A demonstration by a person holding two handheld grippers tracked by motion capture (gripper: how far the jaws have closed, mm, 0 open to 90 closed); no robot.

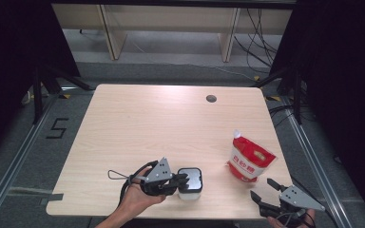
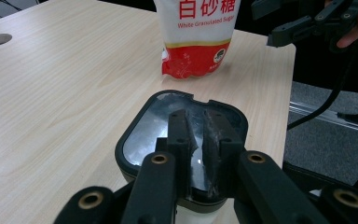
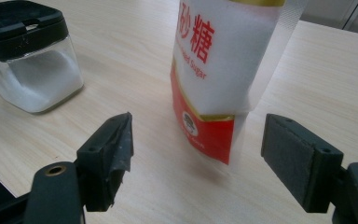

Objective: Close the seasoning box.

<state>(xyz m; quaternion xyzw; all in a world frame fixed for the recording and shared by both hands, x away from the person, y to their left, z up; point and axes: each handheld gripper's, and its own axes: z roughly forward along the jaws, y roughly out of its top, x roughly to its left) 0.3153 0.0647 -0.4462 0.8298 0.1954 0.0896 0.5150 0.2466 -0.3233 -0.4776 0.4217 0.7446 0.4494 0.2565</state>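
Note:
A clear square jar [image 1: 190, 186] with a black lid [image 2: 140, 135] and white grains inside [image 3: 32, 79] stands near the table's front edge. My left gripper [image 1: 184, 179] reaches over the lid from the left. Its jaws [image 2: 196, 119] lie almost together on the glossy top, with nothing seen between them. A red-and-white bag of white granulated sugar [image 1: 248, 159] stands upright to the right of the jar [image 2: 196, 32]. My right gripper [image 1: 262, 188] is open at the front right corner. The bag [image 3: 219, 60] stands just beyond its spread jaws [image 3: 198, 135], which do not touch it.
The pale wooden table [image 1: 161, 123] has a round cable hole [image 1: 211, 99] near its far edge. A thin cable loop [image 1: 116, 175] lies left of my left hand. The right gripper [image 2: 307, 23] is beyond the bag in the left gripper view. Grey floor and rails surround the table.

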